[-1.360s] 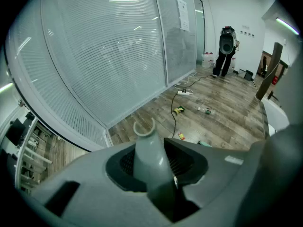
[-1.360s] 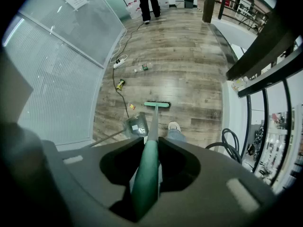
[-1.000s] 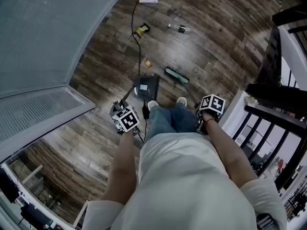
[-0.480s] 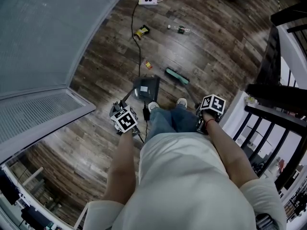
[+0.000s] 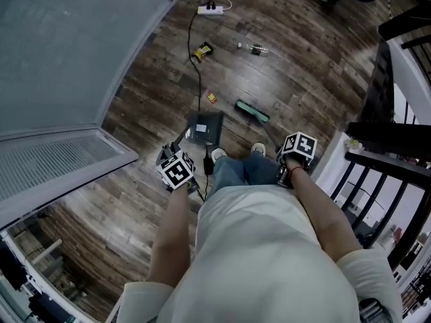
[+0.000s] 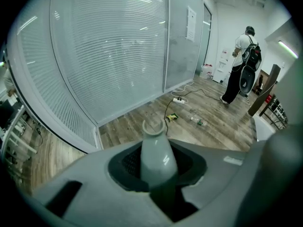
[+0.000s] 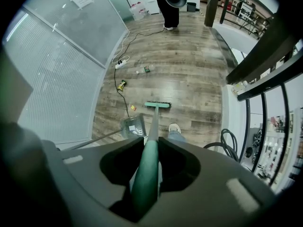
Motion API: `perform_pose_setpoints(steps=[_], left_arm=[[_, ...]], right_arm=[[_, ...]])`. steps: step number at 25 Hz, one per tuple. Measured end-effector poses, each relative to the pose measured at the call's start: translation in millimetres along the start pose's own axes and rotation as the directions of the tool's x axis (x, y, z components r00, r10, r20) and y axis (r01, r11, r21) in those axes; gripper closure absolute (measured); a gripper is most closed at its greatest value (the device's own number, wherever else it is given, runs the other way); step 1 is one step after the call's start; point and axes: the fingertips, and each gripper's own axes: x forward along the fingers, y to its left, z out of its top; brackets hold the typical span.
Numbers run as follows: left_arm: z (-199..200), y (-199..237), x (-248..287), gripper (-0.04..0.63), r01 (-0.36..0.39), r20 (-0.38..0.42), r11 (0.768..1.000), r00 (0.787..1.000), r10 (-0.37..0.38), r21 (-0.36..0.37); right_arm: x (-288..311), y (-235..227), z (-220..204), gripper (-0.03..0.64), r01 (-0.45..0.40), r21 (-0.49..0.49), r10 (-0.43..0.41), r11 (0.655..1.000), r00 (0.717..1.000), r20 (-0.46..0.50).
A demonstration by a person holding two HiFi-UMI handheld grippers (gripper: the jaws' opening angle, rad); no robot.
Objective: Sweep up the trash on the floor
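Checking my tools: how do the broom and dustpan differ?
The broom is green, its handle in the right gripper; the dustpan is grey, its handle in the left gripper. The broom head is a narrow bar, the dustpan a wide tray. Both appear to rest on the floor.

Open wood floor fills the upper middle of the head view, with room to pass. A glass wall closes the whole left side, and a dark railing shuts the right. A black cable runs from the power strip at the top down to the dustpan. The broom head lies just right of it. A person stands at the far end, upper right of the left gripper view.
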Motion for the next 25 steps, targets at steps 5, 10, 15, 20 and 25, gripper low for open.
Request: perform_pose_setpoints(steps=[5,10,15,20,25], left_arm=[[11,22,-3,0.506,-0.018,0.025,0.998,1.0,0.019,-0.055],[19,50,-3,0.506,-0.045,0.033,0.988,0.998,0.05,-0.145],[26,73,4,0.506,-0.064,0.03,0.976,0.997,0.072,-0.21],[31,83,15,0.506,-0.085,0.021,0.97,0.996,0.092,-0.228],[34,86,25,0.506,-0.113,0.003,0.965,0.993,0.117,-0.237]], right_arm=[[0,12,1,0.518,-0.002,0.01,0.002,1.0,1.0,0.016],[-1,28,1,0.518,0.0,0.013,0.0,1.0,0.999,0.05],[1,51,1,0.518,0.004,0.011,-0.005,1.0,0.997,0.078],[10,73,-4,0.518,0.013,-0.011,-0.012,1.0,0.997,0.078],[26,91,-11,0.518,0.015,0.021,-0.016,1.0,0.998,0.056]])
